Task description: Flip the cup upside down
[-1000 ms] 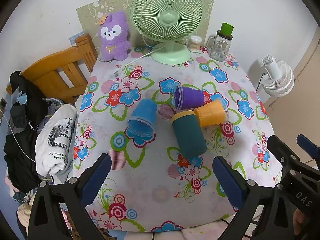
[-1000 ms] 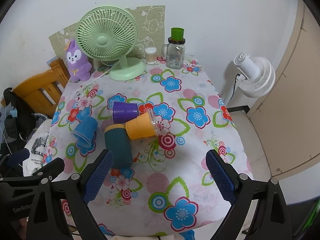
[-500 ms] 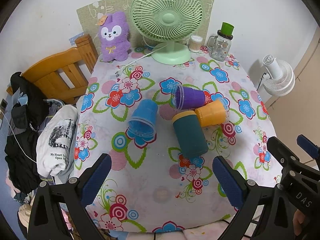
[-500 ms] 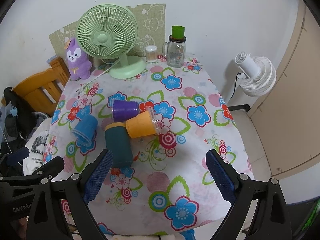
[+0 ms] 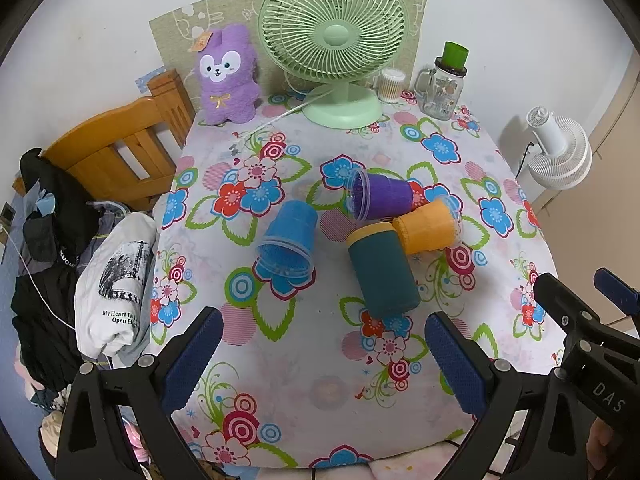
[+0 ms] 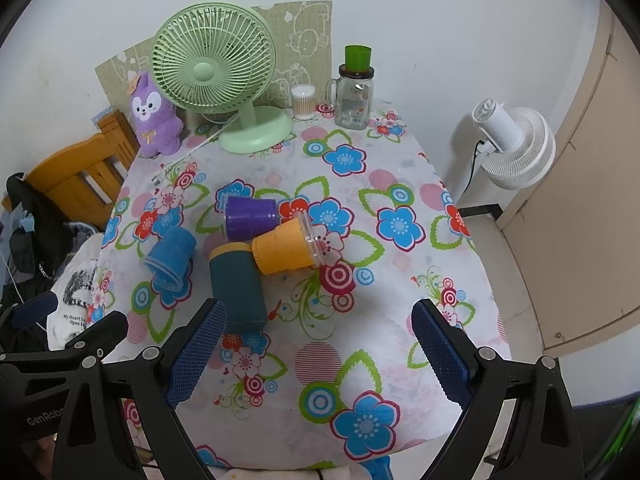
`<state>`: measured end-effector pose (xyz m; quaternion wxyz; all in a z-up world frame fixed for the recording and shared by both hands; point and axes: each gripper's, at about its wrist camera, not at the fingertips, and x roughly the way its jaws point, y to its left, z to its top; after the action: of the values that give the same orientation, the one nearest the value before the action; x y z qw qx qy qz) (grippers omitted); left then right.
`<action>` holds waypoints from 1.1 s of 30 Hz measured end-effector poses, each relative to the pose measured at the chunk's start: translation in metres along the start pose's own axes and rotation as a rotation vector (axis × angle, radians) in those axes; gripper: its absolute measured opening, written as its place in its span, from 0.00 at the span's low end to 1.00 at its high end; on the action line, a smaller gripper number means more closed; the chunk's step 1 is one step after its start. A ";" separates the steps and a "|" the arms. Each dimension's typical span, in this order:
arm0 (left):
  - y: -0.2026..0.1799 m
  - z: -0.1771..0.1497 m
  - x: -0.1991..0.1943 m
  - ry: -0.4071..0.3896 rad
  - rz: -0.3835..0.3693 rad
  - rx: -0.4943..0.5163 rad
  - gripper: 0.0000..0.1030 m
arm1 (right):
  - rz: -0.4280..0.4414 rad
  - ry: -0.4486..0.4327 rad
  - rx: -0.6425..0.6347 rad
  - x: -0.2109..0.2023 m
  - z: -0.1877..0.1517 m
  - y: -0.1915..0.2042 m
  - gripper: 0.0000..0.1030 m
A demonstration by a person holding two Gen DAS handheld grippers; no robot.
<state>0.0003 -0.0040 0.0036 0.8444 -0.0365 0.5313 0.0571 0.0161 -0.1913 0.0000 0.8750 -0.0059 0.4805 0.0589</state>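
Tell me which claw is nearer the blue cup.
Left. The left claw hovers open just short of the blue cup, which lies on its side nearly ahead. The right claw sits off to the cup's right, past the teal cup.

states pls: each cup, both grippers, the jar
blue cup: on its side, apart from the others
purple cup: on its side
orange cup: on its side
teal cup: on its side
left gripper: open, empty
right gripper: open, empty
glass jar: upright, lidded
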 end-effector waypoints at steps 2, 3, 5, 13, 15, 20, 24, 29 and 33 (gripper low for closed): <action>0.001 0.000 0.003 0.003 -0.001 0.003 0.99 | -0.001 0.005 0.000 0.002 0.001 0.001 0.93; 0.002 0.001 0.004 0.004 -0.002 0.005 0.99 | -0.001 0.007 0.000 0.003 0.002 0.001 0.93; -0.001 0.004 0.011 0.011 -0.001 0.013 0.99 | -0.002 0.012 0.000 0.005 0.003 0.002 0.93; -0.002 0.018 0.023 0.042 0.014 0.061 0.99 | 0.009 0.043 0.008 0.019 0.015 0.005 0.93; -0.001 0.023 0.027 0.052 0.017 0.067 0.99 | 0.008 0.049 0.009 0.023 0.017 0.007 0.93; 0.003 0.034 0.041 0.079 0.017 0.088 0.99 | 0.003 0.068 0.010 0.035 0.026 0.012 0.93; 0.005 0.041 0.056 0.104 0.016 0.115 0.99 | 0.002 0.081 0.018 0.046 0.032 0.016 0.93; 0.004 0.051 0.078 0.130 0.018 0.154 0.99 | 0.000 0.100 0.020 0.064 0.042 0.022 0.93; 0.005 0.058 0.097 0.149 0.016 0.179 0.99 | -0.005 0.118 0.022 0.081 0.049 0.027 0.93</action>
<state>0.0931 0.0140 -0.0582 0.8019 0.0392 0.5960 0.0132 0.0970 -0.1534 -0.0407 0.8454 -0.0006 0.5317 0.0510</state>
